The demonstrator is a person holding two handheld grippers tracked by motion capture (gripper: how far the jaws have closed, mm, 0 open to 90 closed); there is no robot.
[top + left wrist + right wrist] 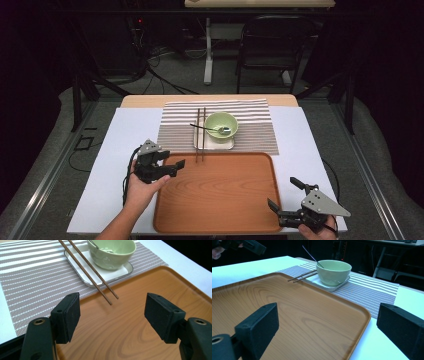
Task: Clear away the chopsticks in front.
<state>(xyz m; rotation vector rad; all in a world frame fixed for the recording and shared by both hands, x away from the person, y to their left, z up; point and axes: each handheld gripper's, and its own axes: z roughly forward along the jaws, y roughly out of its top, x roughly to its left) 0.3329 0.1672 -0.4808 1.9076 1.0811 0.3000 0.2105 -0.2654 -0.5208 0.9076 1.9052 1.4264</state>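
Jaws: left gripper (pixel 172 167) wide, nothing between, over tray's left rim | right gripper (pixel 285 196) jaws wide, empty, at tray's near right corner | wooden tray (pixel 220 195) bare on worktop, touching striped mat (pixel 250 135) | chopsticks (pixel 201 135) tips overhang tray's far rim

no readable text, labels (none anywhere)

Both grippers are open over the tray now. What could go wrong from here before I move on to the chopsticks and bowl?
1. The chopsticks lie half on the white plate with their tips over the tray rim; a nudge from the left gripper could roll them.
2. The spoon juts from the green bowl; bumping its handle might tip it out.
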